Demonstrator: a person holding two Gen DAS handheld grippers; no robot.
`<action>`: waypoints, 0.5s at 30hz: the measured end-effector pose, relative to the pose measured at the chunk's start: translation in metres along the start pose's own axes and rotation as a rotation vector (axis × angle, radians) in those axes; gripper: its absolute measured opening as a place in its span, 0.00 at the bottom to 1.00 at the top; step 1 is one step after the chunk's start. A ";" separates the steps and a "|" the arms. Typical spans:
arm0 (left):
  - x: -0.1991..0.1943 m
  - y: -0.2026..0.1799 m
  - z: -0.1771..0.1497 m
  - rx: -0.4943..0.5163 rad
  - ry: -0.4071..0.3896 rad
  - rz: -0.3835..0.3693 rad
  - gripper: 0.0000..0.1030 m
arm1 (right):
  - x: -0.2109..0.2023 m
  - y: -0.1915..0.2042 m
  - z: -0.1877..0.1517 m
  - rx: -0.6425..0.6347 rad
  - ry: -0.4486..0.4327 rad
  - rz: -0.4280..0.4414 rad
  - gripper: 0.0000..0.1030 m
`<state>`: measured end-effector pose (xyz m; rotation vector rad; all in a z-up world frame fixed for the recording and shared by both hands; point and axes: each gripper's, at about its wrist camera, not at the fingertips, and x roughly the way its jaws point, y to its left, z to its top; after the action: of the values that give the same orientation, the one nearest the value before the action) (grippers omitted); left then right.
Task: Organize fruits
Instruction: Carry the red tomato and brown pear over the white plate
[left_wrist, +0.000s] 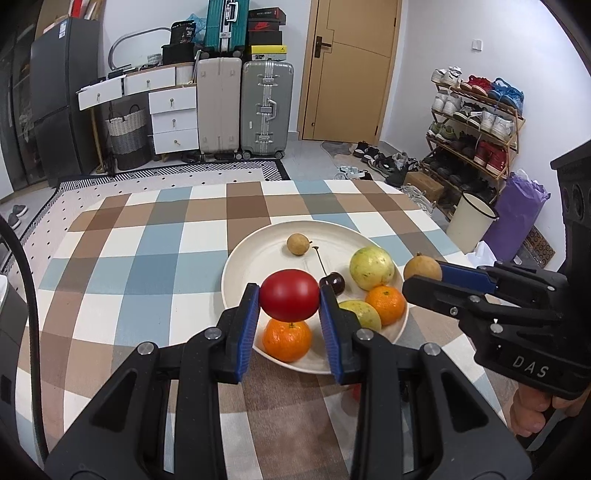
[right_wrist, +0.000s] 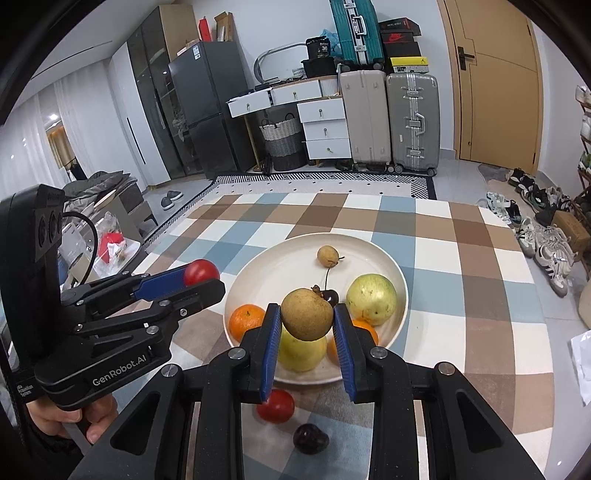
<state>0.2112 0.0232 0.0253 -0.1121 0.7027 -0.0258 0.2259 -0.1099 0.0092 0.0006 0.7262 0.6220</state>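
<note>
Red tomato (left_wrist: 290, 294) sat clamped in the left gripper (left_wrist: 289, 295) above the plate (left_wrist: 258, 254); the right gripper (right_wrist: 306, 319) squeezed a brown longan (right_wrist: 306, 314). Only the right wrist view showed a second tomato (right_wrist: 276, 405) and a dark cherry (right_wrist: 311, 438) on the near tablecloth (right_wrist: 461, 280), half hidden behind its fingers (right_wrist: 269, 350).

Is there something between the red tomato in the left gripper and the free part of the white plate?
Nothing visible blocks it. The round red tomato hangs above an orange mandarin, but the bare cream-white plate beyond lies open.
</note>
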 end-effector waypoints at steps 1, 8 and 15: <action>0.004 0.001 0.001 -0.002 0.004 0.000 0.29 | 0.003 -0.001 0.002 0.009 -0.001 0.000 0.28; 0.038 0.011 0.006 -0.017 0.028 -0.004 0.28 | 0.024 -0.009 0.009 0.027 0.017 0.005 0.28; 0.061 0.014 0.008 -0.009 0.030 -0.019 0.29 | 0.041 -0.013 0.010 0.025 0.038 -0.011 0.28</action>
<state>0.2632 0.0337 -0.0095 -0.1273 0.7318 -0.0426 0.2627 -0.0966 -0.0119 0.0082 0.7703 0.6039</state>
